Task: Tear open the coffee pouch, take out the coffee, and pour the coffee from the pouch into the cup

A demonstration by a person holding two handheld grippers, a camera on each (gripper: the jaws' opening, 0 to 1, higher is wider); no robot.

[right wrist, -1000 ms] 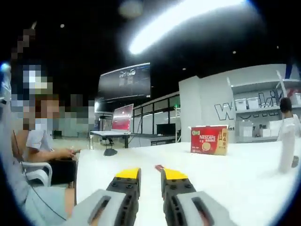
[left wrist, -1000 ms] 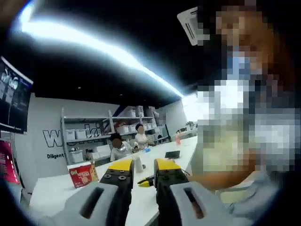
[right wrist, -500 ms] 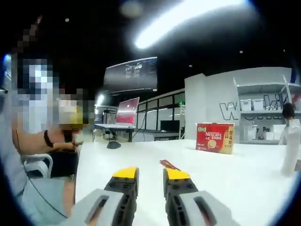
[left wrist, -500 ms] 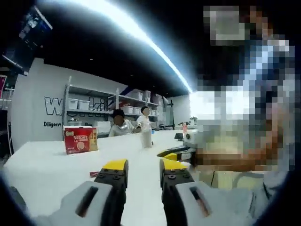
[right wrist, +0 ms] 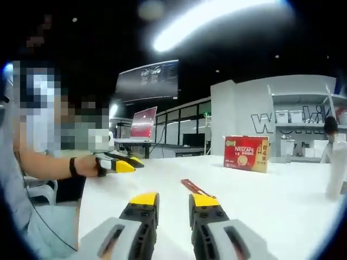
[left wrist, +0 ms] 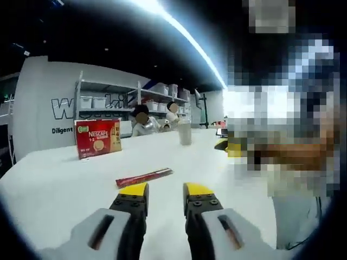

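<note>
Looking along the left tool [left wrist: 164,190] in the left gripper view, its yellow-tipped jaws stand narrowly parted and hold nothing, hovering over the white tabletop [left wrist: 59,184]. The red coffee pouch [left wrist: 144,177], a slim stick, lies flat just ahead of the tips; a red Nescafe box [left wrist: 98,138] sits farther back, and a pale cup [left wrist: 185,131] stands well beyond, near two seated people. In the right gripper view, the right tool [right wrist: 173,200] is likewise narrowly parted and empty, with the pouch [right wrist: 196,188] lying just past its right jaw, the box [right wrist: 246,153] behind it, and the left tool [right wrist: 120,162] at the left over the tabletop's near edge. A flat, thin stick could slide away if the jaws scrape rather than pinch, and a careless tear may spill powder. Bare tabletop surrounds the pouch, leaving room to approach from either side.
</note>
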